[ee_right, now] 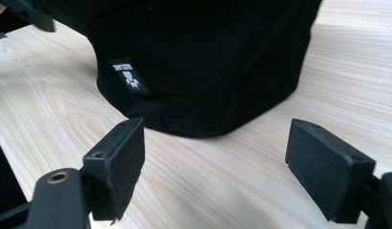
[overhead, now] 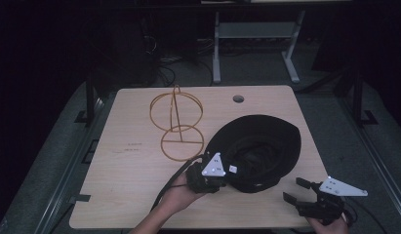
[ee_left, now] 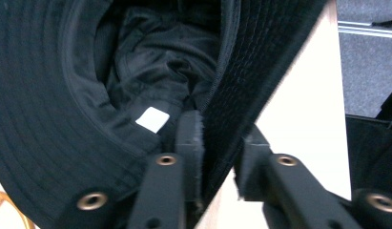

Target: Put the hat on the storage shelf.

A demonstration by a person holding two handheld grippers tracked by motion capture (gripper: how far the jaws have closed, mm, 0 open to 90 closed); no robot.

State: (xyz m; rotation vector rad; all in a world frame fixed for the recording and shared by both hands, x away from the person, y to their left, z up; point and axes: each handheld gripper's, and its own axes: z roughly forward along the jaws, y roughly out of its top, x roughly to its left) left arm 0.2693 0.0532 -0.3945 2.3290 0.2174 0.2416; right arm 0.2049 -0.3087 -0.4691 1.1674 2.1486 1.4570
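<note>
A pale wooden worktop (overhead: 139,195) was set in a dark room, with grey flooring and metal frame legs seen beyond its far edge. A gold wire hat stand (overhead: 176,124) lay tipped on its side toward the far left of the worktop. A black bucket hat (overhead: 259,146) was found upside down at the right of centre, its opening turned upward and a small white label (ee_left: 152,119) visible inside the crown.

The left gripper (overhead: 208,176) had been placed at the hat's near-left brim. In the left gripper view the brim (ee_left: 241,71) was seen passing between the jaws, one jaw inside the hat and one outside; the jaws looked close upon the cloth, though a firm clamp could not be confirmed. The right gripper (overhead: 299,190) was held near the worktop's near right corner, just beside the hat and apart from it, its jaws spread wide with nothing between them.

It was judged that the thin brim might slip free if lifted on so shallow a hold. The soft crown might also fold or sag, and the unsteady stand could be knocked further if the hat were swung across it.
</note>
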